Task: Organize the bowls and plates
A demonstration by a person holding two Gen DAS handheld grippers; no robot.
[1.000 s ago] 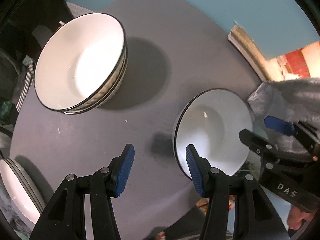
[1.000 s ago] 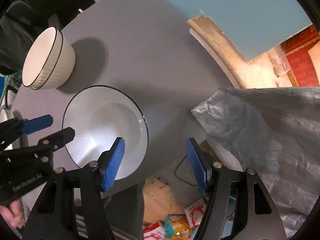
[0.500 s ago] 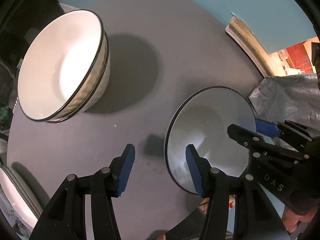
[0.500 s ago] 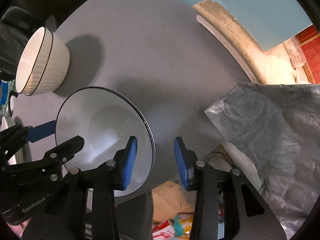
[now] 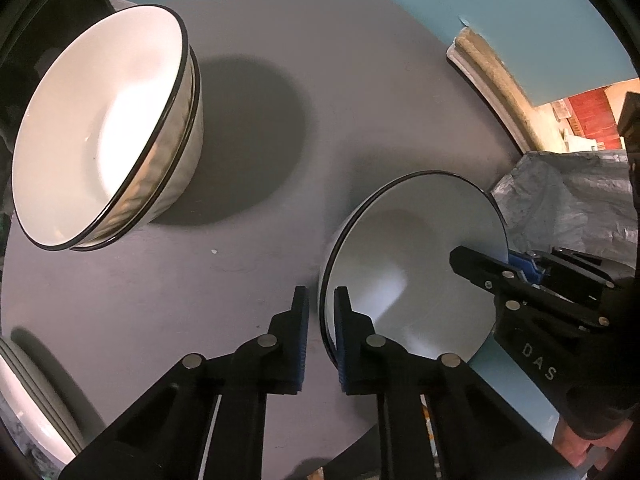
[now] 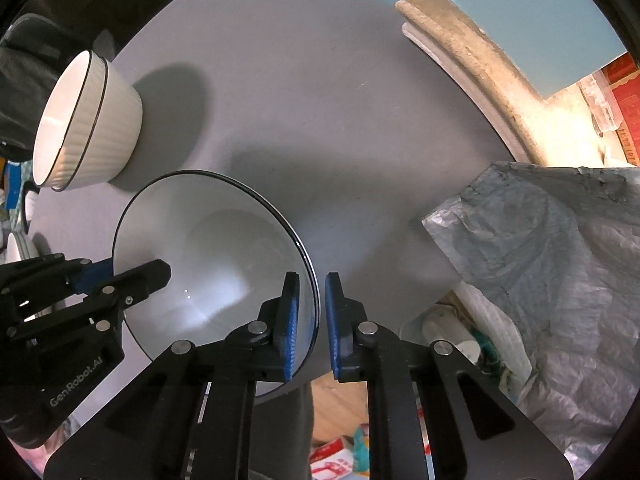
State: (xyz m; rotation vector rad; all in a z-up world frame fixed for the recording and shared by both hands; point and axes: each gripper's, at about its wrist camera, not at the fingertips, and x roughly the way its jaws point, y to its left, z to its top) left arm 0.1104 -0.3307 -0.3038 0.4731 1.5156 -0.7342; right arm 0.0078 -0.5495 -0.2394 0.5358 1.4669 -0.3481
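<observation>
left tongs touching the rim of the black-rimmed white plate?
Touching. Left wrist view: the left tongs have just closed, blue pads pinching the rim of the black-rimmed white plate between them, no gap visible.

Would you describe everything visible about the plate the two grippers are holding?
The plate is a deep white dish, apparently glazed ceramic, with a thin black rim line and a sunken centre, empty. It sits near the edge of the round grey table. The left gripper and right gripper have just closed on opposite sides of its rim, one pad inside, one outside.
</observation>
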